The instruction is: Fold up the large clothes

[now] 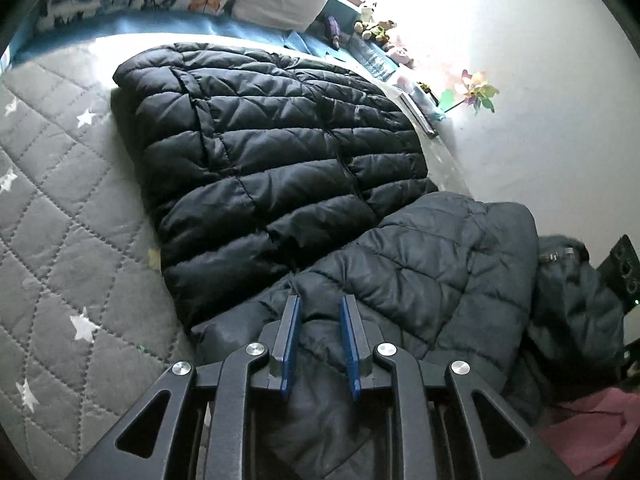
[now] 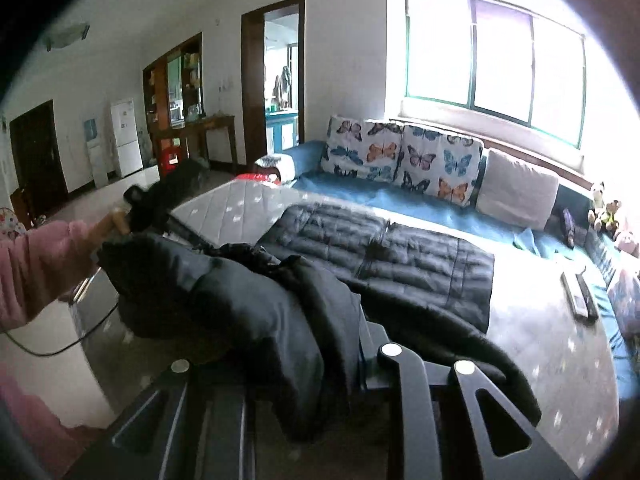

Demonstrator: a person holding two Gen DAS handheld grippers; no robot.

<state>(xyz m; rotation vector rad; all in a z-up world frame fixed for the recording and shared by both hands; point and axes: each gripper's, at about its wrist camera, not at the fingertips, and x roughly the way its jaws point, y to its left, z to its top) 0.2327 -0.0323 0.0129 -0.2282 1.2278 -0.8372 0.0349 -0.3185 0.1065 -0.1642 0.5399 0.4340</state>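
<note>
A black quilted puffer jacket (image 1: 272, 152) lies spread on the grey star-patterned bed cover (image 1: 60, 200). Its near end is raised and folded over toward me (image 1: 420, 272). My left gripper (image 1: 318, 300) has its blue pads shut on a fold of that raised end. In the right wrist view the jacket (image 2: 400, 256) stretches from the bed up to a bunched part (image 2: 240, 312) that drapes over my right gripper (image 2: 320, 332) and hides its fingertips; the cloth hangs lifted from it. A pink-sleeved arm (image 2: 36, 272) holds the left gripper (image 2: 136, 204) at the jacket's other corner.
Butterfly cushions (image 2: 400, 160) and a white pillow (image 2: 516, 192) line the blue backrest. Plush toys (image 2: 604, 208) sit in the corner and remote controls (image 2: 580, 292) lie on the bed's right side. A white wall (image 1: 540, 120) runs along the bed, with a pinwheel (image 1: 476, 92) beside it.
</note>
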